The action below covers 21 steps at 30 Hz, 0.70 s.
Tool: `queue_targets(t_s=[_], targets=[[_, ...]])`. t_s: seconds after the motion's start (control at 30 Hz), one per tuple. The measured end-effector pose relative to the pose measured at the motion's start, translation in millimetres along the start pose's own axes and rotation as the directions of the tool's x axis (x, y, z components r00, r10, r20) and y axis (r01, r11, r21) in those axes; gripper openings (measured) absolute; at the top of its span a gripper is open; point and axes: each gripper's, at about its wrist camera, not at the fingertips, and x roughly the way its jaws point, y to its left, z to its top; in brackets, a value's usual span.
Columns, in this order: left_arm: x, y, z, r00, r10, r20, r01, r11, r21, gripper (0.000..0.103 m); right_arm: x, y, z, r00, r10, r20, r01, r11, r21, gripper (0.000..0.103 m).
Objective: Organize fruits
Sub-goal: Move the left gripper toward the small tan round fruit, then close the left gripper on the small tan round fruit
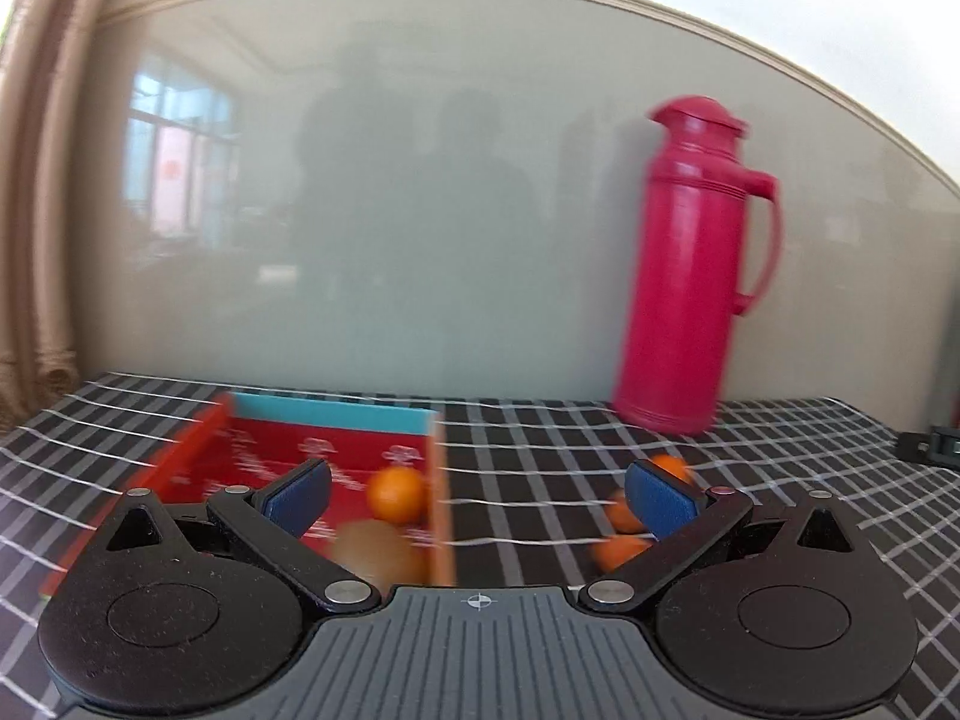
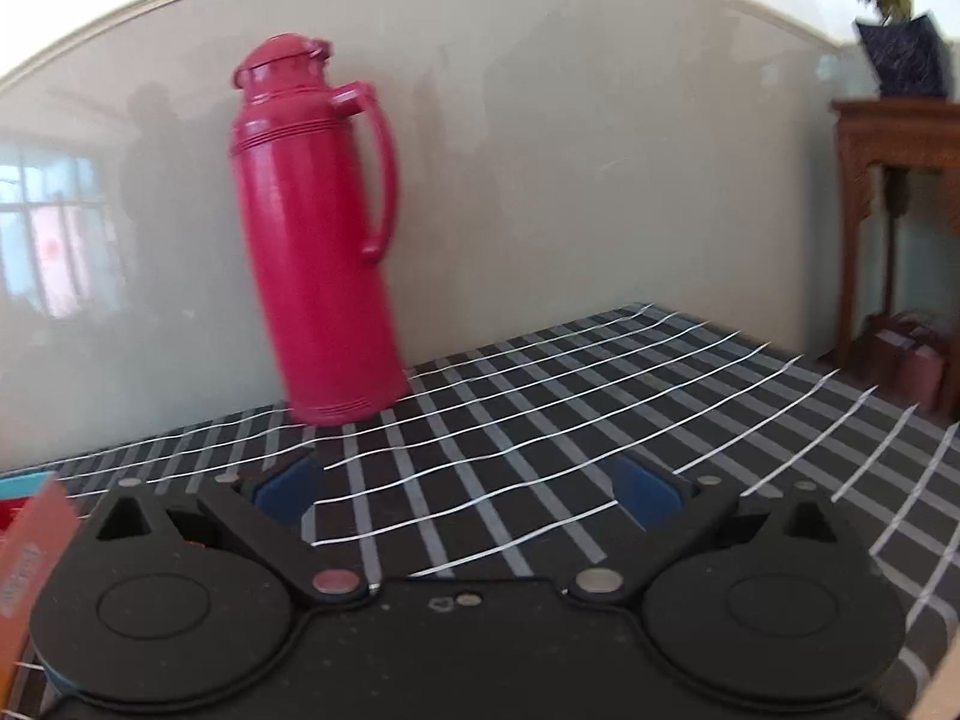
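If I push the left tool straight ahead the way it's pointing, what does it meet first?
Probably the right wall of the red box, which runs straight ahead between the open left tool fingers. Past it, only checked cloth up to the wall; depth is unclear.

Bench (image 2: 600,396) covered in black cloth with white grid lines. Glossy grey-green wall panel (image 1: 420,210) behind, cream trim along its top, reflecting a bright window (image 1: 174,150). Beige curtain (image 1: 42,210) at far left. Carved wooden side table (image 2: 900,180) at right, carrying a potted plant (image 2: 900,30).

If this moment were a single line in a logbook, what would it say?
left hand-held gripper open, empty | right hand-held gripper open, empty | box: orange, brownish fruit | oranges on tablecloth
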Motion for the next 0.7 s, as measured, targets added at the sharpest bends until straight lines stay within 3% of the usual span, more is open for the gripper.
queue_targets(t_s=[0.17, 0.37, 0.5, 0.6, 0.7], targets=[[8, -35, -7, 0.995, -0.097, -0.025, 0.098, 0.994, 0.049, 0.103, 1, -12, -2, 1.000, -0.003, -0.005, 0.003, 1.000, -0.004, 0.103], [30, -65, -18, 0.983, -0.135, -0.122, 0.143, 0.988, 0.058, 0.102, 1, -25, 0, 1.000, -0.013, 0.002, 0.013, 1.000, 0.021, 0.103], [45, -79, -25, 0.968, -0.162, -0.193, 0.177, 0.982, 0.062, 0.068, 2, -28, -1, 1.000, -0.026, 0.010, 0.026, 1.000, 0.009, 0.103], [54, -88, -31, 0.961, -0.160, -0.225, 0.179, 0.981, 0.071, 0.067, 2, -30, -1, 0.999, -0.032, 0.012, 0.032, 0.999, 0.001, 0.103], [62, -95, -33, 0.954, -0.170, -0.246, 0.192, 0.979, 0.069, 0.060, 1, -34, -1, 0.999, -0.034, 0.011, 0.034, 0.999, 0.006, 0.103]])
